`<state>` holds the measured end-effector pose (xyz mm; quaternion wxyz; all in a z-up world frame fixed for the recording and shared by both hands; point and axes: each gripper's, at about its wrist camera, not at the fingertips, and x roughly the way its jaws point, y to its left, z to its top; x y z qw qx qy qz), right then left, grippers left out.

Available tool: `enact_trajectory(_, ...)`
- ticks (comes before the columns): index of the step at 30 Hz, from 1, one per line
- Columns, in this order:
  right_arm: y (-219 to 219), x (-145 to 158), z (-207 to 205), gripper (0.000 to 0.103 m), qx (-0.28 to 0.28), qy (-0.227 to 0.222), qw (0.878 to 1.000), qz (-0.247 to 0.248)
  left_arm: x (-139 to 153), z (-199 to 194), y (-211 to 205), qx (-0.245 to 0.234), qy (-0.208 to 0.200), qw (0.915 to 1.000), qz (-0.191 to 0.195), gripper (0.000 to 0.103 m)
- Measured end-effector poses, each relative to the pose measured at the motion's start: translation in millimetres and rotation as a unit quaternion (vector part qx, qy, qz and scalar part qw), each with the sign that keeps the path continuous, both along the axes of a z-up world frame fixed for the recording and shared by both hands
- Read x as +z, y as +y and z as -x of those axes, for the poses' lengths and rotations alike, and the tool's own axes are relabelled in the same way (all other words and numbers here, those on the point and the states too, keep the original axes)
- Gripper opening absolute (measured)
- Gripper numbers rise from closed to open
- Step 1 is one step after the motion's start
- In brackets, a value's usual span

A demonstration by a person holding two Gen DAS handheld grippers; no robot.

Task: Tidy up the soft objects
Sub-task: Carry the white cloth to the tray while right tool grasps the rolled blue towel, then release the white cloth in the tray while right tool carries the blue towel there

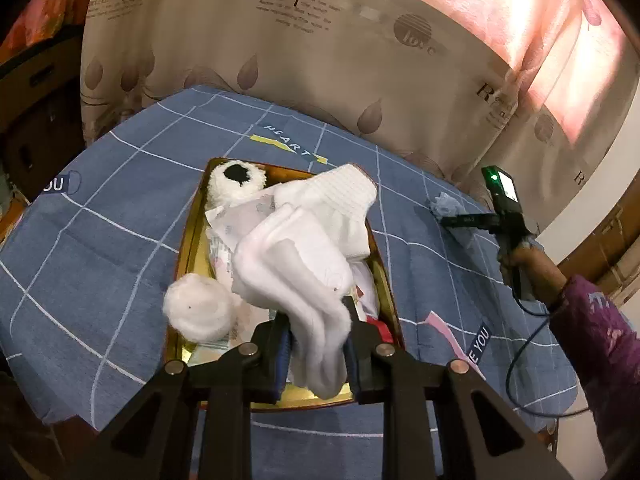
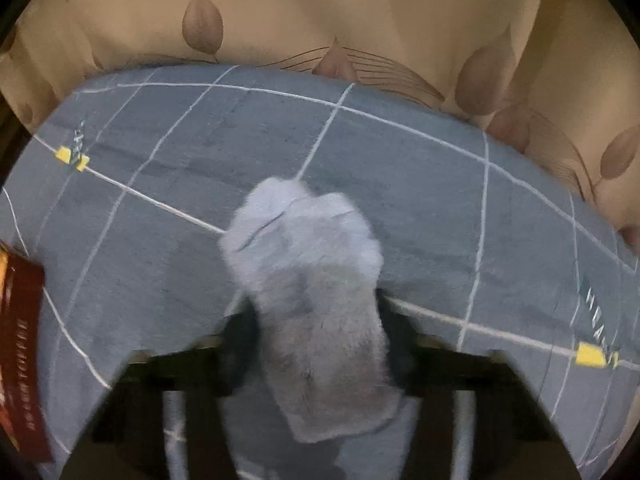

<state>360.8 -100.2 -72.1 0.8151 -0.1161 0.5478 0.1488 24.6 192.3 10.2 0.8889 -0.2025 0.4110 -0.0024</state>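
Note:
My left gripper is shut on a pair of white socks and holds them above a gold tin box. The box holds a fluffy white-and-black item, a white pompom at its left rim, and paper-wrapped items. My right gripper is shut on a fuzzy light-blue sock over the blue checked cloth. In the left wrist view the right gripper shows at right with the blue sock at its tip.
A blue checked cloth covers the table. A beige leaf-print curtain hangs behind the far edge. The red side of the tin shows at the left edge of the right wrist view. A cable trails from the right hand.

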Motion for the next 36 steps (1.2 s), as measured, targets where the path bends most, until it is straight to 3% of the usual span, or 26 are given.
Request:
enact_trajectory(2,2,5,17,0.022,0.0,-0.005,1.0,-0.014,0,1,2,0.003,-0.002,1.0,-0.007,0.023)
enact_trajectory(4,-3,19,51,0.022,0.006,-0.014,0.997,-0.079,0,3,3,0.005,-0.003,0.9999,-0.015,0.023)
enact_trajectory(8,-10,44,162,0.022,0.021,-0.042,0.988,-0.146,2,5,4,0.006,-0.007,0.9997,-0.023,0.023)
enact_trajectory(11,-26,55,234,0.022,0.007,-0.059,0.983,-0.173,2,7,3,0.004,-0.007,0.9996,-0.028,0.023)
enact_trajectory(15,-42,71,292,0.022,-0.013,-0.073,0.979,-0.189,2,4,-1,-0.001,-0.008,0.9987,-0.051,0.023)
enact_trajectory(20,-50,86,322,0.022,-0.013,-0.094,0.977,-0.19,-7,-15,-6,-0.019,0.013,0.9951,-0.096,0.023)
enact_trajectory(28,-48,96,336,0.022,-0.018,-0.097,0.972,-0.213,-22,-18,0,-0.021,0.04,0.9941,-0.098,0.026)
enact_trajectory(33,-40,101,342,0.022,-0.01,-0.099,0.972,-0.213,-20,-11,-5,-0.022,0.05,0.9905,-0.126,0.04)
enact_trajectory(36,-30,103,345,0.022,0.001,-0.097,0.972,-0.215,-22,-7,-7,-0.028,0.063,0.9889,-0.132,0.041)
